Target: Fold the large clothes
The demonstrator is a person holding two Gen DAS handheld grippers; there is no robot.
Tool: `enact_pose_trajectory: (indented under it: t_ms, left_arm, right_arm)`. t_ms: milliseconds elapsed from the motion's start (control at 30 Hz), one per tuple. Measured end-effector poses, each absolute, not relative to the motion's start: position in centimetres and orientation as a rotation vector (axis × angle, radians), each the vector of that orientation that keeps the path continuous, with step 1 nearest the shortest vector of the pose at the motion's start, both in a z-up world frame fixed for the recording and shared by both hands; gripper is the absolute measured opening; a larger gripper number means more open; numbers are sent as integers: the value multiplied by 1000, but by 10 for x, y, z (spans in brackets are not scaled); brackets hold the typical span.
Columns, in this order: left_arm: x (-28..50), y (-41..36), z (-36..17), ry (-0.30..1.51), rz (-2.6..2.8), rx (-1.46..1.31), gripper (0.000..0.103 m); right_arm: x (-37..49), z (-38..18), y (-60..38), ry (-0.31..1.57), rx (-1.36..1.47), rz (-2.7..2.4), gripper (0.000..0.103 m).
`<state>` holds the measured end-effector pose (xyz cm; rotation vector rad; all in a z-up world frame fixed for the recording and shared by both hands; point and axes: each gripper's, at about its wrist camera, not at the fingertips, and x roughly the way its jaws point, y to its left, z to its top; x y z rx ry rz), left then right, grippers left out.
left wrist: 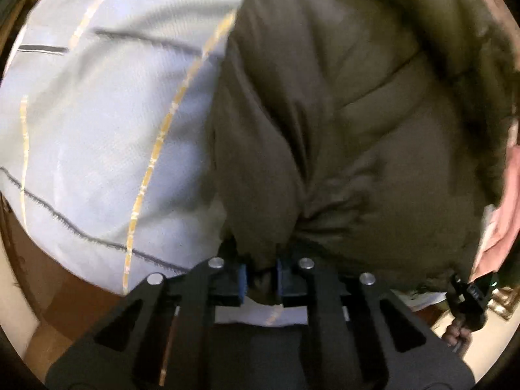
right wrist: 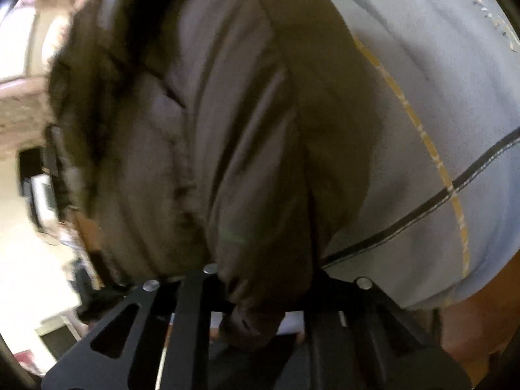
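With my left gripper (left wrist: 260,281) and right gripper (right wrist: 256,305) each grasping the puffy olive-brown quilted jacket (left wrist: 341,130), I judge folding barely begun.

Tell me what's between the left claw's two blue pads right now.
A pinched fold of the olive-brown puffer jacket sits between the left claw's blue pads, seen in the left wrist view. Beneath shows the pale striped sheet.

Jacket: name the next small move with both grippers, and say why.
Probably lift the jacket hem and carry it toward the collar. Both the left gripper and right gripper pinch its near edge, while the rest lies unfolded on the sheet.
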<state>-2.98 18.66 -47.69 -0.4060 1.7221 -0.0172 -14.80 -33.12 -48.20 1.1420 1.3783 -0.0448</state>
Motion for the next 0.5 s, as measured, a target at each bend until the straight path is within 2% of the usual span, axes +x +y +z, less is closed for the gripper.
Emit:
enact_pose_trajectory:
  t_ms: [100,300,433,500]
  left_arm:
    - [-16,203,-424,1606,-121,-599,12]
    - [51,217,-348,1430,-219,-670,12]
    - [105,217,-312,1284,-245,-659,12]
    - [149,201,-296,1218,-258,-547,12]
  right_arm:
    - [-120,-429,-340,1247,1161,70,12]
    - [-24,-340,-368,997,1142,185,12]
    - [33,-324,-403,888,1136,222,11]
    - [68,-325,-416,836,1138,215,11]
